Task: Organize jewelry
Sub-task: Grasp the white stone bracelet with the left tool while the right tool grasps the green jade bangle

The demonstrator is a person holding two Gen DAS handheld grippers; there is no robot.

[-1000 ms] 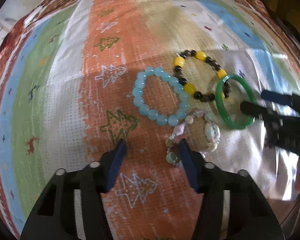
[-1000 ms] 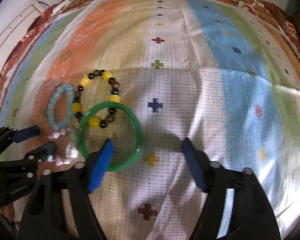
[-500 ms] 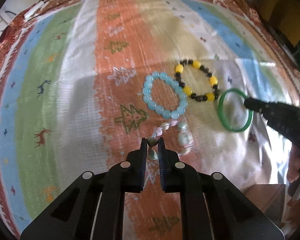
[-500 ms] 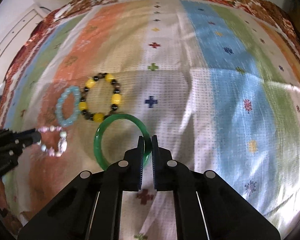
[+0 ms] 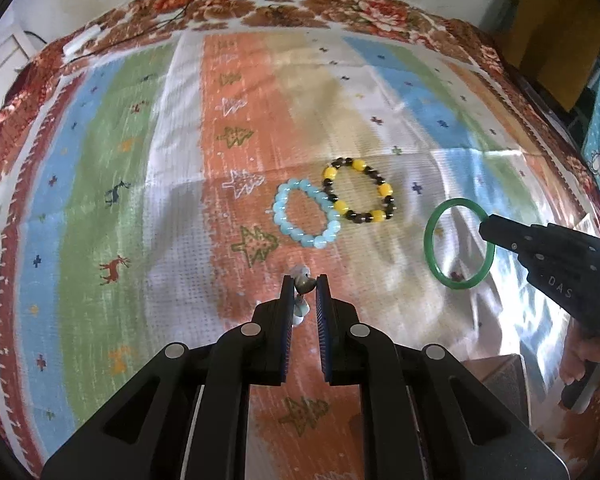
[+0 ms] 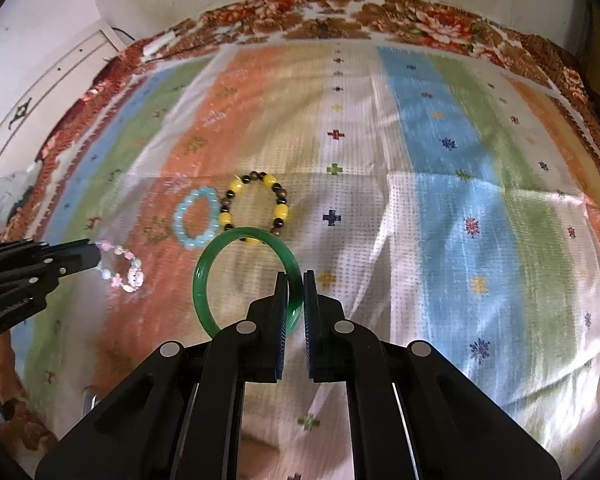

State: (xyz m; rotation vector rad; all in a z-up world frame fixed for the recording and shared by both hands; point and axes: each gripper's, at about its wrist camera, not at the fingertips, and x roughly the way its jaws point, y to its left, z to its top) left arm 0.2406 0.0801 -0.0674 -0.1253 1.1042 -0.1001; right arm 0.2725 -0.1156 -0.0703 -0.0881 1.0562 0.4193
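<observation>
Right gripper (image 6: 296, 280) is clamped on a rigid, slick green bangle (image 6: 208, 276) at its 3 o'clock rim. Left gripper (image 5: 303, 284) pinches a limp pastel bead bracelet (image 6: 126, 268), likely light and swinging.

Bright daylight glares off the striped cloth (image 5: 500, 320) at lower right; fisheye edges curve, mild blur.

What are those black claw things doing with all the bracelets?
A person holds two grippers. The left gripper is pinching a pale pink and white bracelet, and the right gripper is pinching a green bangle. A light blue bracelet and a yellow and black bracelet lie side by side on the striped cloth, with neither gripper on them.
</observation>
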